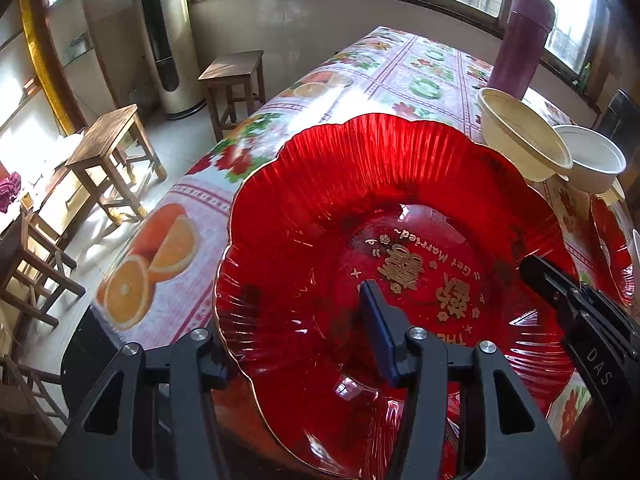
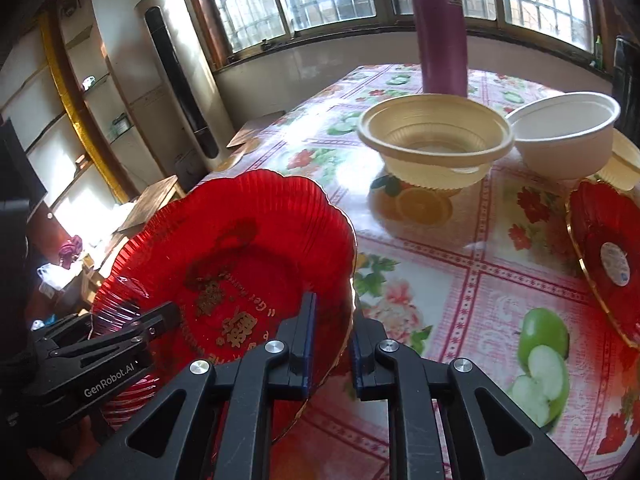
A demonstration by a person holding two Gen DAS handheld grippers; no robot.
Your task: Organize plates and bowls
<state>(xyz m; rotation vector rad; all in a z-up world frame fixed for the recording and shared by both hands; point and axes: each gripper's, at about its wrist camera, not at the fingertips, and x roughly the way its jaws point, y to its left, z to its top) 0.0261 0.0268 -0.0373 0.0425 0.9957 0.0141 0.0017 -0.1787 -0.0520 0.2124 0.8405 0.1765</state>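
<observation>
A red scalloped plate (image 1: 360,200) with gold lettering is held by both grippers over the table's near left corner. My left gripper (image 1: 296,340) is shut on its near rim, one finger above and one below. My right gripper (image 2: 332,336) is shut on its right rim (image 2: 344,280); it also shows in the left wrist view (image 1: 560,288). A yellow bowl (image 2: 434,136) and a white bowl (image 2: 564,136) stand further back. A second red plate (image 2: 608,256) lies at the right.
A purple flask (image 2: 440,28) stands behind the bowls. The table has a fruit-print cloth (image 2: 460,272). Wooden stools (image 1: 108,148) stand on the floor at the left. A tall white air conditioner (image 2: 180,76) stands by the windows.
</observation>
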